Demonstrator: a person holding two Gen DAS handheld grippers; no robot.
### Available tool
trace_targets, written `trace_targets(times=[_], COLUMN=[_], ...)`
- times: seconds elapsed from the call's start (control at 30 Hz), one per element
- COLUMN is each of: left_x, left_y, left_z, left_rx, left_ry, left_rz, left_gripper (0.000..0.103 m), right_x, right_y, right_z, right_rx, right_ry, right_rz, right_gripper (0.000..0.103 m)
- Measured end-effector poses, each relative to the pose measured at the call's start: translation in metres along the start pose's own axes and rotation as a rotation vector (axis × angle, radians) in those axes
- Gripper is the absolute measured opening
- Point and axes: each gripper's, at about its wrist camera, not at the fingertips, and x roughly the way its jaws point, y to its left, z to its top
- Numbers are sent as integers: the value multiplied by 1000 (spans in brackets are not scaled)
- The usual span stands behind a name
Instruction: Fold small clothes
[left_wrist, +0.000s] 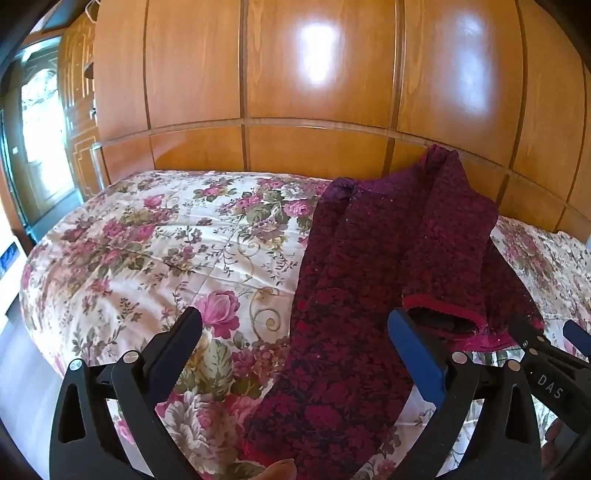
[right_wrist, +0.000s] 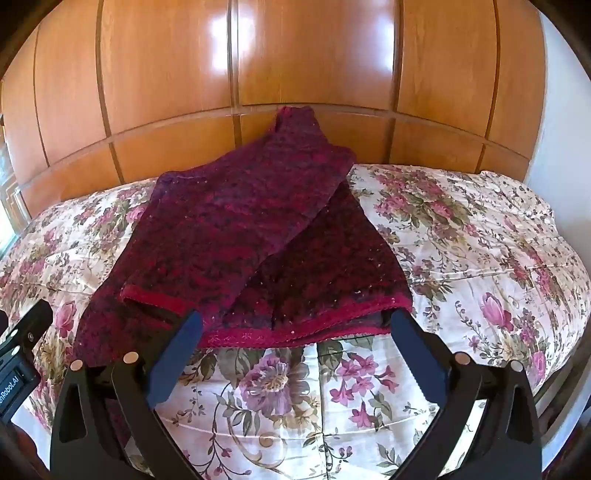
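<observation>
A dark red knitted garment (left_wrist: 354, 295) lies flat on the floral bedspread (left_wrist: 147, 251), with one sleeve folded across it and its red cuff (left_wrist: 439, 310) facing me. My left gripper (left_wrist: 295, 326) hovers wide open over the garment's near left part, nothing between its fingers. In the right wrist view the garment (right_wrist: 240, 236) lies ahead with its red hem (right_wrist: 295, 336) toward me. My right gripper (right_wrist: 295, 326) stands open just in front of that hem, its fingertips (right_wrist: 190, 325) at the hem's edge. Each gripper shows at the edge of the other's view: the right gripper (left_wrist: 546, 354), the left gripper (right_wrist: 22, 347).
A glossy wooden wardrobe (left_wrist: 314, 92) rises right behind the bed. A doorway with bright light (left_wrist: 40, 140) and bare floor (left_wrist: 26, 369) lie to the left. A white wall (right_wrist: 561, 122) stands at the right. A person's fingertip (left_wrist: 280, 470) shows at the bottom edge.
</observation>
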Motion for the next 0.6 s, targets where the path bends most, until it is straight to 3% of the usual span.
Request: trace_targets(times=[0.6], left_x=[6], left_y=[-5], left_z=[-1], left_rx=[26], left_ry=[15], left_rz=[6], left_gripper=[100], right_x=[9], right_y=[0], right_z=[0], right_rx=[-9], right_ry=[16], right_rz=[2], right_gripper=[101])
